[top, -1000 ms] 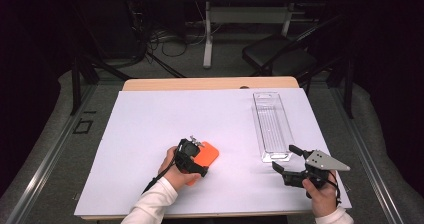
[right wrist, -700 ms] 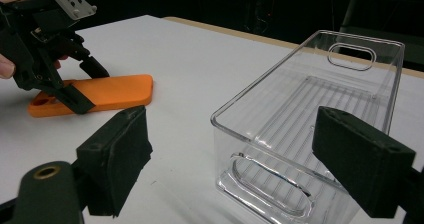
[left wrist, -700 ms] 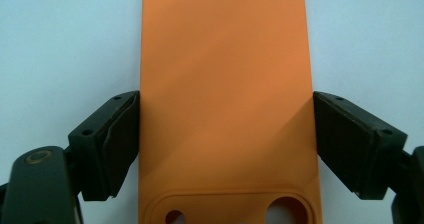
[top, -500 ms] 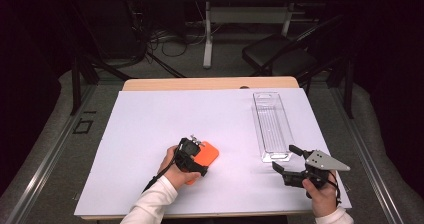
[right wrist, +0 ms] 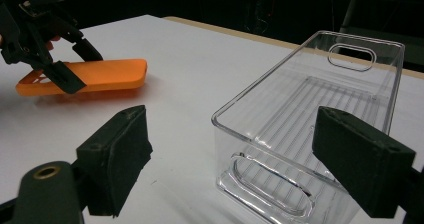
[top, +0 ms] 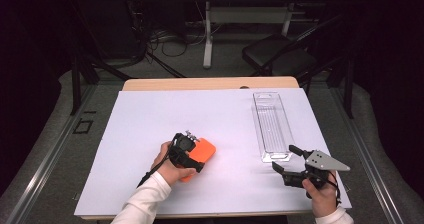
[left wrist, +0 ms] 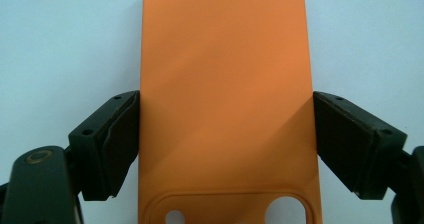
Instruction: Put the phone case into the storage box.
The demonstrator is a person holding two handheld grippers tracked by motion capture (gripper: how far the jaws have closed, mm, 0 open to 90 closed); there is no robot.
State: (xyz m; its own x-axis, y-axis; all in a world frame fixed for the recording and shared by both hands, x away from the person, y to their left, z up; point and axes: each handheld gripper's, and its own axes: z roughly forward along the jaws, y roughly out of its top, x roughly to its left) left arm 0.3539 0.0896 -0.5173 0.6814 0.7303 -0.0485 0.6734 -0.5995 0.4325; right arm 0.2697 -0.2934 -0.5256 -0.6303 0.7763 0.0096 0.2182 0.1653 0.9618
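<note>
An orange phone case (top: pixel 204 151) lies low over the white table at front centre. My left gripper (top: pixel 196 157) is shut on it. In the left gripper view both black jaws press the long edges of the orange phone case (left wrist: pixel 225 59), near its camera cut-out. A clear plastic tray (top: pixel 272 129), long and empty, sits at the right. My right gripper (top: pixel 284 158) stands open just in front of the tray's near end. In the right gripper view the clear plastic tray (right wrist: pixel 310 99) lies between and beyond the spread jaws, with the orange phone case (right wrist: pixel 110 74) farther left.
A white sheet (top: pixel 210 114) covers the table, with a wooden strip (top: pixel 210 83) bare at the far edge. Beyond the table stand a dark chair (top: pixel 277 59) and a desk leg (top: pixel 207 39) on a cable-strewn floor. The person's sleeve (top: pixel 145 199) comes in at the bottom.
</note>
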